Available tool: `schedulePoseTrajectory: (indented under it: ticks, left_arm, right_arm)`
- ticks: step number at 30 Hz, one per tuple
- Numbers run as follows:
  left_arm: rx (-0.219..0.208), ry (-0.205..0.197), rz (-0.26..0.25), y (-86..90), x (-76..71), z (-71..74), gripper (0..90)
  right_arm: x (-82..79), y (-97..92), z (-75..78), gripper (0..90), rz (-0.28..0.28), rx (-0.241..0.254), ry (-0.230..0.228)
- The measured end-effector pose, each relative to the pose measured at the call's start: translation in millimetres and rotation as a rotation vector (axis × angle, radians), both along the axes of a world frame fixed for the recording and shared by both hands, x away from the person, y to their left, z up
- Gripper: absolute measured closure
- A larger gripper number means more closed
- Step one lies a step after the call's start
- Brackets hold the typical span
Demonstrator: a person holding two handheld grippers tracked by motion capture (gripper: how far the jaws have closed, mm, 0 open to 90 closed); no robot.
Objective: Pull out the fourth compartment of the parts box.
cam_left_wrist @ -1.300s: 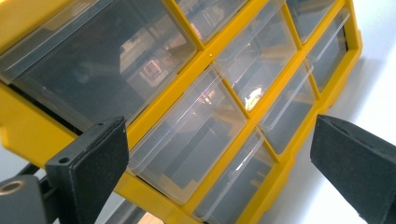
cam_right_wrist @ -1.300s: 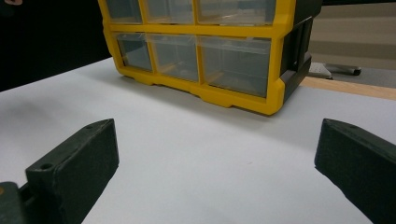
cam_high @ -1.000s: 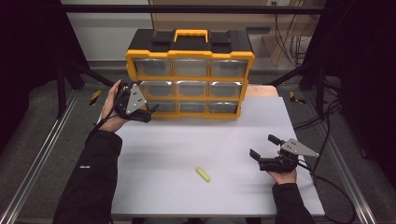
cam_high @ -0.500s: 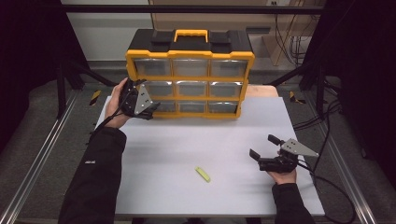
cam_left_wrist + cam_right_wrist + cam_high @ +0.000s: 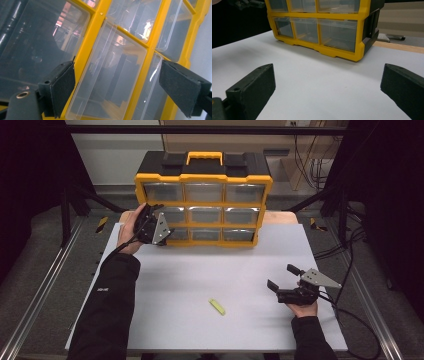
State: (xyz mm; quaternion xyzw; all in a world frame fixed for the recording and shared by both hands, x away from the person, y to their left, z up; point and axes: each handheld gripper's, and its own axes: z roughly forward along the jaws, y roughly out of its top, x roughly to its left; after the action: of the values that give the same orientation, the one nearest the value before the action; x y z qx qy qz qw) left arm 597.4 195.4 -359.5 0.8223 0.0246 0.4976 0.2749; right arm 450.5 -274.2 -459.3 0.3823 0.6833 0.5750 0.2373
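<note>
A yellow and black organizer (image 5: 203,195) with nine clear drawers stands at the back of the white table (image 5: 210,270). My left gripper (image 5: 168,233) is up against its left column, at the lower drawers. In the left gripper view its jaws (image 5: 117,75) stand wide on either side of a clear drawer front (image 5: 110,80); they have just been closing a little, and the pads (image 5: 62,87) are not pressing on it. My right gripper (image 5: 282,276) rests open on the table at the right, with nothing between its jaws (image 5: 329,72), and it faces the organizer (image 5: 342,52).
A small yellow-green piece (image 5: 217,306) lies on the table near the front middle. Metal rails run along both sides of the table. Cables hang at the right, behind the right gripper.
My left gripper has moved right and slightly down, closer to the organizer's left drawers. The right gripper and the yellow-green piece have stayed where they were.
</note>
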Motion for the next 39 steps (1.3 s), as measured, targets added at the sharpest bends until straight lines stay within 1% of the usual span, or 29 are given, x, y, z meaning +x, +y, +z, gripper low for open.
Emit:
schedulePoseTrajectory:
  ticks: [2, 3, 4, 6, 10, 12, 15, 16, 18, 19, 20, 22, 27, 28, 29, 31, 34, 35, 36, 37, 38, 39]
  left_arm:
    - [0.007, -0.006, 0.004, -0.8, 1.5, -1.2, 13.7]
    - [0.021, -0.017, 0.007, -2.4, 2.5, -2.2, 14.2]
    - [0.021, -0.017, 0.007, -2.4, 2.5, -2.2, 14.7]
    - [0.043, -0.029, 0.010, -4.2, 3.6, -4.6, 15.6]
    - [0.076, -0.033, 0.017, -3.5, 6.0, -7.9, 19.0]
    - [0.090, -0.048, 0.015, -3.2, 6.8, -9.0, 19.2]
    - [0.098, -0.060, 0.005, -3.6, 6.7, -8.7, 21.1]
    - [0.116, -0.073, 0.005, -4.0, 6.8, -9.3, 22.0]
    - [0.120, -0.078, 0.004, -4.1, 6.9, -9.7, 22.5]
    - [0.138, -0.094, 0.007, -3.8, 7.4, -10.1, 23.6]
    - [0.144, -0.100, 0.007, -3.6, 8.1, -10.6, 24.6]
    - [0.147, -0.107, 0.008, -3.2, 8.5, -10.9, 25.2]
    - [0.167, -0.132, 0.003, -2.8, 8.9, -11.4, 30.4]
    - [0.167, -0.132, 0.003, -2.8, 8.9, -11.4, 31.1]
    - [0.181, -0.144, 0.005, -2.6, 9.2, -11.8, 31.8]
    - [0.189, -0.151, 0.007, -2.3, 9.6, -11.9, 33.1]
    - [0.188, -0.155, 0.006, -1.7, 9.9, -11.9, 35.6]
    - [0.187, -0.166, 0.003, -1.1, 10.0, -11.6, 37.9]
    - [0.204, -0.173, 0.006, -0.7, 9.5, -10.8, 39.0]
    - [0.207, -0.178, 0.006, -0.6, 9.4, -10.7, 40.6]
    - [0.234, -0.191, 0.012, -0.4, 8.8, -9.8, 41.9]
    - [0.240, -0.198, 0.010, -0.6, 8.8, -10.2, 43.8]
  right_arm:
    - [0.0, -0.1, 0.0, 0.3, 0.000, -0.001, -0.001]
    - [0.0, -0.1, 0.0, 0.3, -0.001, -0.001, -0.003]
    - [0.0, -0.2, 0.0, 0.3, -0.001, -0.001, -0.002]
    - [0.0, -0.1, 0.0, 0.3, -0.001, 0.000, -0.002]
    - [-0.3, -0.2, 0.2, 0.4, -0.001, 0.003, -0.001]
    - [-0.3, -0.2, 0.2, 0.3, -0.001, 0.002, -0.001]
    - [-0.3, -0.2, 0.3, 0.3, -0.001, 0.003, -0.001]
    - [-0.3, -0.2, 0.3, 0.3, -0.001, 0.003, -0.001]
    - [-0.3, -0.1, 0.2, 0.4, -0.001, 0.003, -0.001]
    - [-0.3, -0.1, 0.2, 0.3, 0.000, 0.004, -0.001]
    - [-0.3, -0.1, 0.2, 0.3, 0.000, 0.004, -0.001]
    - [-0.2, -0.1, 0.1, 0.3, -0.001, 0.002, -0.001]
    - [-0.2, 0.0, 0.0, 0.3, 0.001, 0.001, -0.001]
    - [-0.2, 0.0, 0.0, 0.3, 0.001, 0.001, -0.001]
    - [-0.3, 0.0, 0.1, 0.4, 0.000, 0.004, -0.001]
    - [-0.3, -0.1, 0.2, 0.4, 0.000, 0.004, -0.001]
    - [-0.4, -0.1, 0.2, 0.3, -0.001, 0.003, -0.001]
    - [-0.3, -0.1, 0.2, 0.4, -0.001, 0.003, -0.002]
    - [-0.4, -0.1, 0.2, 0.4, -0.001, 0.004, -0.001]
    - [-0.4, -0.1, 0.2, 0.4, -0.001, 0.004, -0.001]
    - [-0.4, -0.1, 0.2, 0.3, 0.000, 0.004, -0.001]
    - [-0.2, -0.1, 0.1, 0.4, -0.001, 0.003, -0.002]
